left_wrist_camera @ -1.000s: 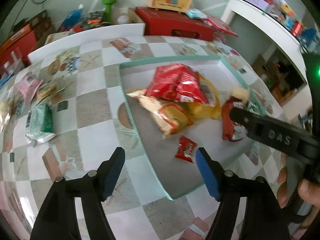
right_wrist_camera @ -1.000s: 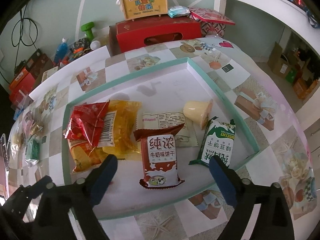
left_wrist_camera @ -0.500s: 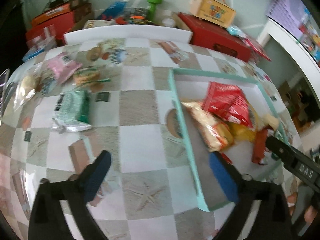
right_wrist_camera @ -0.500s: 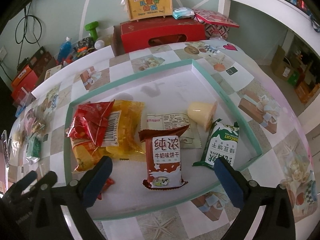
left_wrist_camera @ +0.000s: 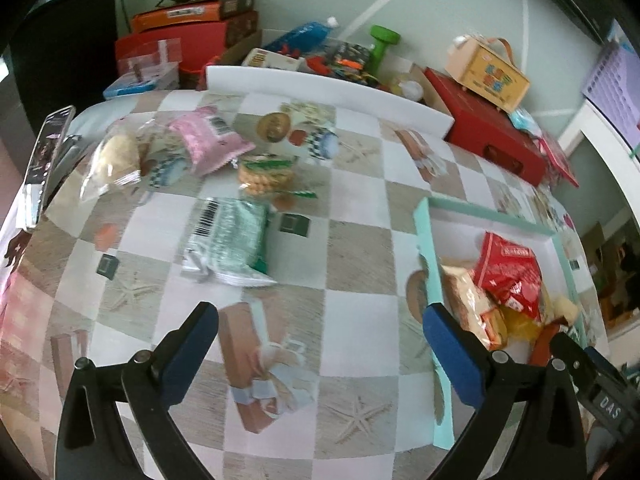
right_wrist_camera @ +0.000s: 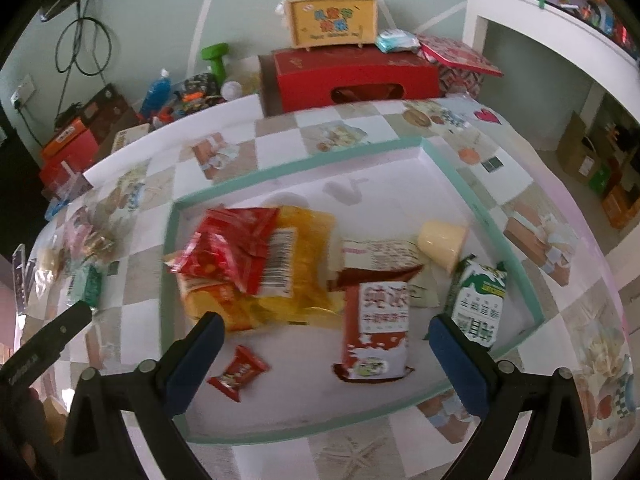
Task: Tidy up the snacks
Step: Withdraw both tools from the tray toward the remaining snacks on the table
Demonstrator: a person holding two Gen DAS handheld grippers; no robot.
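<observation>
Two claws, both spread wide and carrying nothing. Left wrist view: the left claw (left_wrist_camera: 320, 344) hovers over the checkered desk (left_wrist_camera: 352, 248), facing loose snacks outside the tray (left_wrist_camera: 425, 240); the green packet (left_wrist_camera: 230, 238) lies nearest, ahead and slightly left of the gap between the fingers, with the biscuit pack (left_wrist_camera: 266, 176) and pink packet (left_wrist_camera: 206, 142) farther back. A good pick would likely centre the claw over the green packet's narrow width and descend squarely before closing. Right wrist view: the right claw (right_wrist_camera: 322, 354) hangs over the tray (right_wrist_camera: 480, 216); the small red candy (right_wrist_camera: 237, 372) lies just beside its left finger, the brown biscuit pack (right_wrist_camera: 378, 330) between the fingers.
</observation>
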